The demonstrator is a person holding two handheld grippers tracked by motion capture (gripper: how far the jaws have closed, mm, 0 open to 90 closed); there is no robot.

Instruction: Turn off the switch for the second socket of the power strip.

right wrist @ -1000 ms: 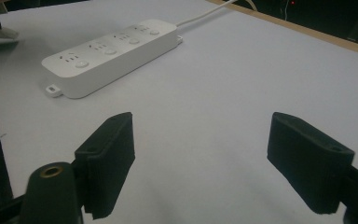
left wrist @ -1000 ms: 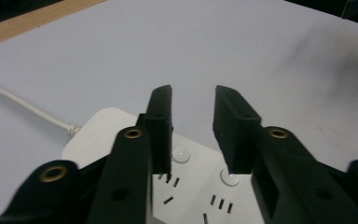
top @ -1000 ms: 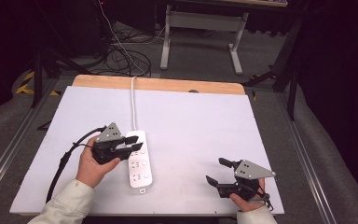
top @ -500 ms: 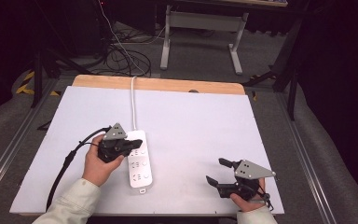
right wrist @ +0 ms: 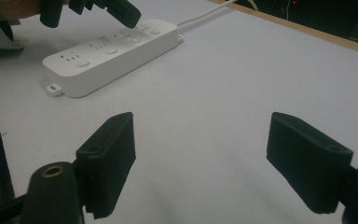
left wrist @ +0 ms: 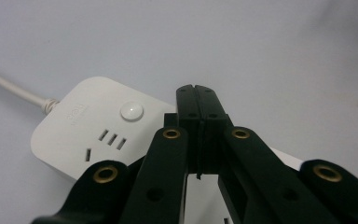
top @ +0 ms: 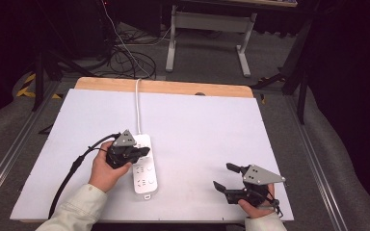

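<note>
While the white table [top: 53,144] lies bare along its left edge, the left gripper [top: 144,151] has its jaws pressed together, nothing between, tips over the power strip [top: 144,173] at about 7 o'clock of table centre, hand angled toward 3 o'clock. Wide bare board separates it from the right gripper [top: 224,177], jaws apart, at 5 o'clock near the front edge.

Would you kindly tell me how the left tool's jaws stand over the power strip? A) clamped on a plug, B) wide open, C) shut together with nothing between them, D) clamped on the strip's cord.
C: in the left gripper view the left tool's jaws meet flush, empty, above the power strip.
</note>
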